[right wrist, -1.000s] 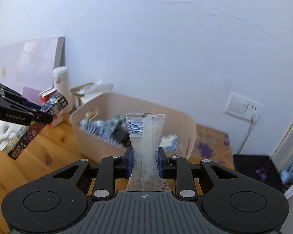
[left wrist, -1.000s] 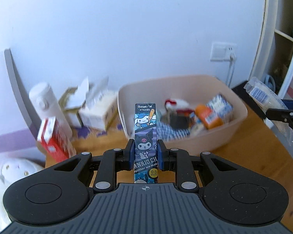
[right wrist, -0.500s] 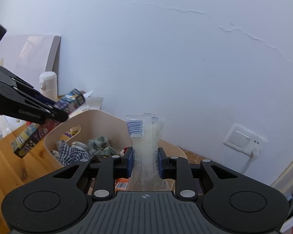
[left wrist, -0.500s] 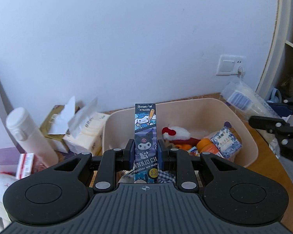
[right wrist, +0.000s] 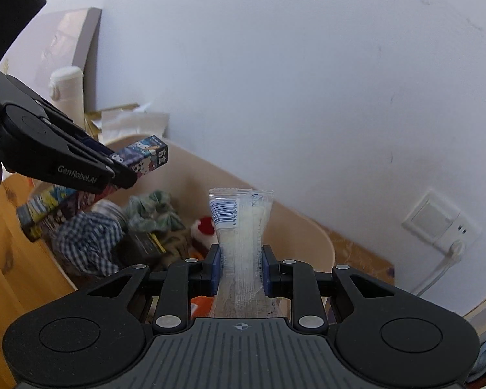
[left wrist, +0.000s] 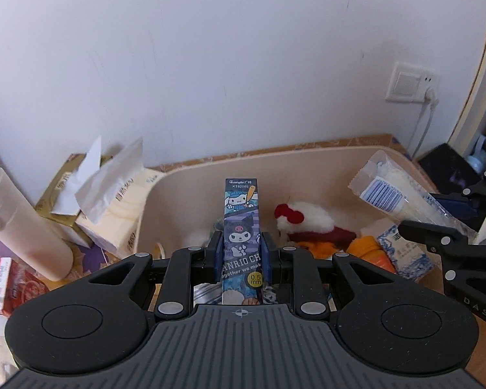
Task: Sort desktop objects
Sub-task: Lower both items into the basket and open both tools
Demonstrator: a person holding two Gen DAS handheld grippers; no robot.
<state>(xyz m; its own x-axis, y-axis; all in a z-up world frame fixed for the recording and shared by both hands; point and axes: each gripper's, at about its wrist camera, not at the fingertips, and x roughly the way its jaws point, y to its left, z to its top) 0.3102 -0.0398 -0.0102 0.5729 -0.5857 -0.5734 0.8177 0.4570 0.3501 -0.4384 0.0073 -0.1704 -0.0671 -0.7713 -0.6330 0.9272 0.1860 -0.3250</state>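
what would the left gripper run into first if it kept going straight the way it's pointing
Probably the contents of the beige bin: the left gripper, shut on the pen box, points down into it, toward the white and red plush toy and the bin's far wall. Depth is hard to judge.

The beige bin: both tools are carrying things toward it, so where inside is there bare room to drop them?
Bare floor shows in the beige bin along its back wall, behind the plush toy. The front is crowded: orange bottle and blue-patterned box on one side, checked cloth and green scrunchie on the other.
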